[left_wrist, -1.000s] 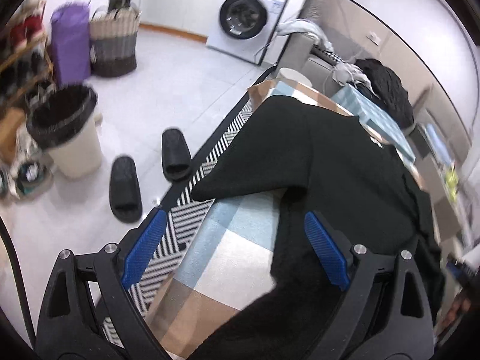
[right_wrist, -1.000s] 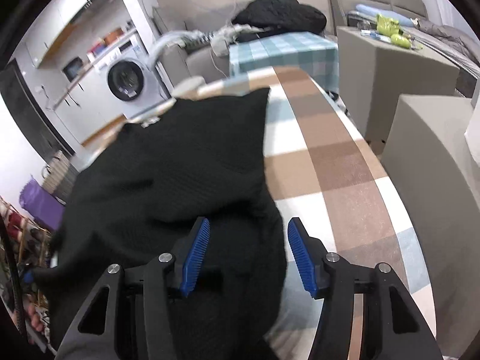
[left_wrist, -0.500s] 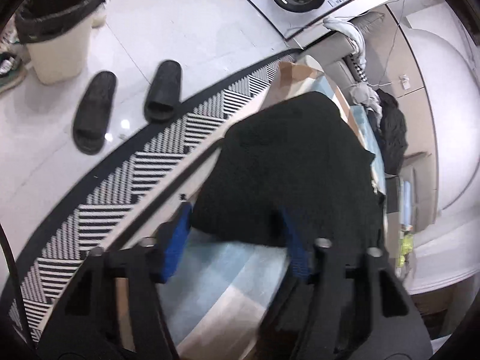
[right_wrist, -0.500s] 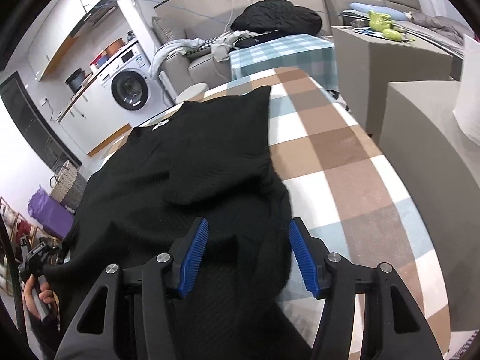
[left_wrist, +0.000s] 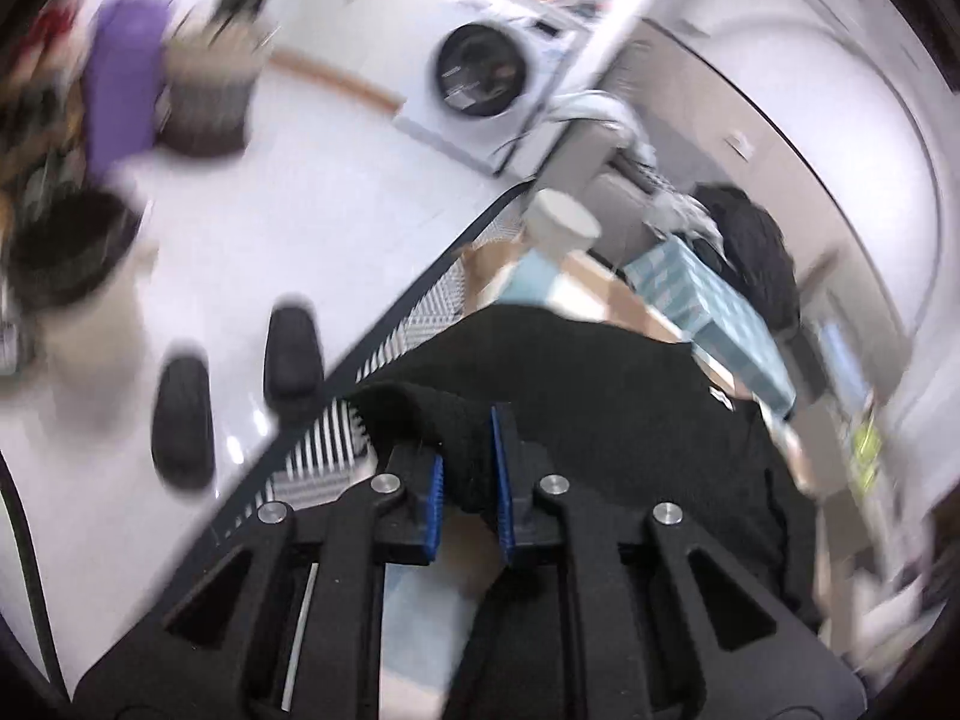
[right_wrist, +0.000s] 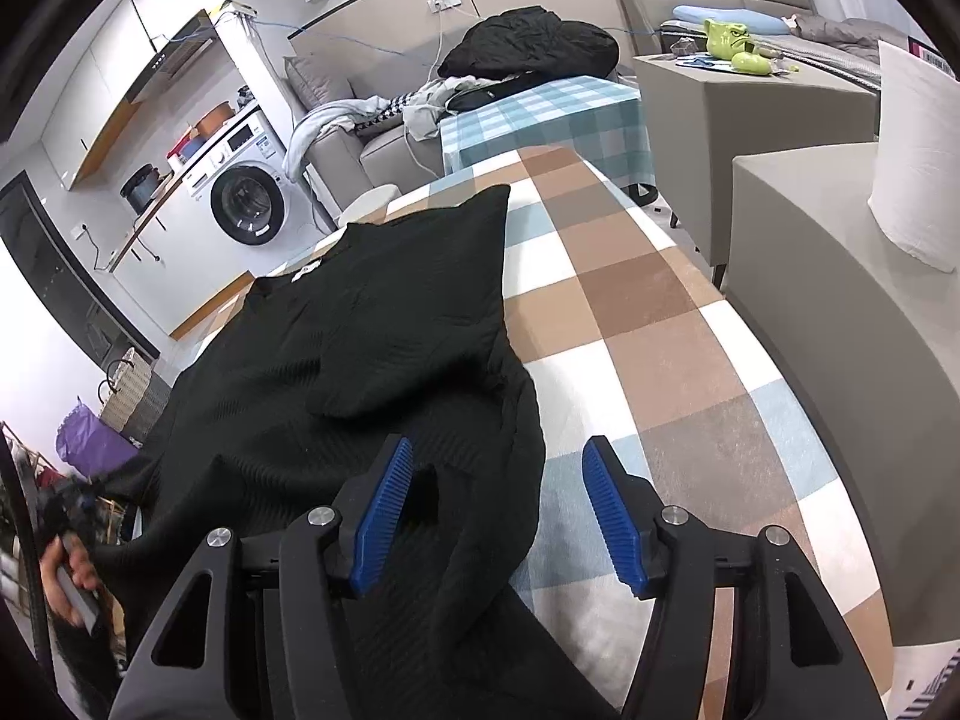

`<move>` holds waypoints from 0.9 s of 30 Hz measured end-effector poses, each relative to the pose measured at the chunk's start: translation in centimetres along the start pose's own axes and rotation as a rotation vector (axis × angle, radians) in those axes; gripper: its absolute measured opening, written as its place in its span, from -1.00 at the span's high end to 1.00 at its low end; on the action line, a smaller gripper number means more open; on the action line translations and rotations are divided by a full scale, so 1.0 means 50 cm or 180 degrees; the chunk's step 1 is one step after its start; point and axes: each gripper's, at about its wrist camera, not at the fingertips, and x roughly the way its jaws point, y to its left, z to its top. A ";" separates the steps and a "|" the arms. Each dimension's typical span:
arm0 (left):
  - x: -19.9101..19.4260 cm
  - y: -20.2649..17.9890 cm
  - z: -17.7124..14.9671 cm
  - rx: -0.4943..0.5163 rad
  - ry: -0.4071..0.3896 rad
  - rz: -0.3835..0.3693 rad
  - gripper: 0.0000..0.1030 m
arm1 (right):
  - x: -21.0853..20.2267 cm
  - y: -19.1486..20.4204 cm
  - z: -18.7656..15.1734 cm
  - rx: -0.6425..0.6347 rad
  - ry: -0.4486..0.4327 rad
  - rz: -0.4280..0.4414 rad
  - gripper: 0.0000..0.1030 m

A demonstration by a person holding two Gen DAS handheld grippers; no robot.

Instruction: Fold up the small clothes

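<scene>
Garment: black knit top (right_wrist: 372,348) lay spread on the checked tablecloth (right_wrist: 648,324), covering its left half; one part was already turned over the body, with a corner pointing toward the far end of the table.
Left gripper (left_wrist: 468,480): jaws had just been closing, and the blue pads were clamped on a bunched edge of the black knit top (left_wrist: 600,396) at the table's left side, over the striped rug (left_wrist: 324,450). View blurred.
Right gripper (right_wrist: 498,510): jaws stood apart and had just been opening a little; the near right edge of the top lay between them, but the pads did not press it. Released, holding nothing.
Person's hand (right_wrist: 66,564): visible at far left in the right wrist view, on the other gripper's handle.
Step in hand (judgement): taking hold of the left side, probably a sleeve or hem edge, for an inward fold.
Next move calls for (judgement): lifting the pinched edge clear and carrying it across the body toward the right; the right gripper should pin or grasp the near edge so the knit does not drag along the cloth.
</scene>
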 end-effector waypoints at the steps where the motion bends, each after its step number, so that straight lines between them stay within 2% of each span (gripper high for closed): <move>1: -0.003 -0.038 0.012 0.0191 -0.0054 -0.0011 0.80 | -0.002 0.001 -0.001 -0.0011 0.0001 0.0007 -0.17; 2: -0.001 -0.096 0.023 0.0504 -0.0092 -0.0069 0.80 | -0.004 0.003 -0.003 -0.0021 0.0008 0.0007 -0.17; 4: -0.001 -0.186 0.025 0.0873 -0.0043 -0.0214 0.80 | -0.004 0.004 -0.003 -0.0026 0.0010 0.0009 -0.18; 5: 0.008 -0.243 0.013 0.1085 0.0088 -0.0411 0.80 | -0.006 0.006 -0.003 -0.0034 0.0014 0.0007 -0.18; 8: 0.022 -0.333 -0.035 0.1259 0.0467 -0.0931 0.76 | -0.013 0.011 -0.003 -0.0059 0.0000 0.0011 -0.23; 9: 0.029 -0.351 -0.058 0.1248 0.0657 -0.1169 0.57 | -0.012 0.012 -0.003 -0.0059 -0.0002 0.0008 -0.26; 10: 0.034 -0.360 -0.074 0.1236 0.0779 -0.1244 0.19 | -0.012 0.012 -0.002 -0.0055 0.0002 0.0001 -0.27; 11: 0.034 -0.362 -0.087 0.1212 0.0828 -0.1237 -0.02 | -0.011 0.011 -0.002 -0.0051 0.0013 0.0001 -0.27; 12: 0.030 -0.359 -0.099 0.1187 0.0821 -0.1194 -0.31 | -0.010 0.011 -0.002 -0.0052 0.0025 0.0002 -0.27; 16: 0.022 -0.317 -0.114 0.1035 0.0807 -0.1101 -0.34 | -0.008 0.009 -0.005 -0.0057 0.0024 0.0009 -0.28; 20: 0.019 -0.202 -0.092 0.0515 0.0707 -0.0849 -0.34 | 0.000 0.004 -0.006 -0.0020 0.0048 0.0029 -0.28; 24: 0.065 -0.101 -0.060 0.0169 0.0681 -0.0563 -0.34 | 0.004 0.001 -0.008 -0.0001 0.0073 0.0049 -0.28; 27: 0.115 -0.057 -0.032 -0.0014 0.0832 -0.0337 -0.34 | 0.006 -0.003 -0.011 -0.0004 0.0098 0.0033 -0.28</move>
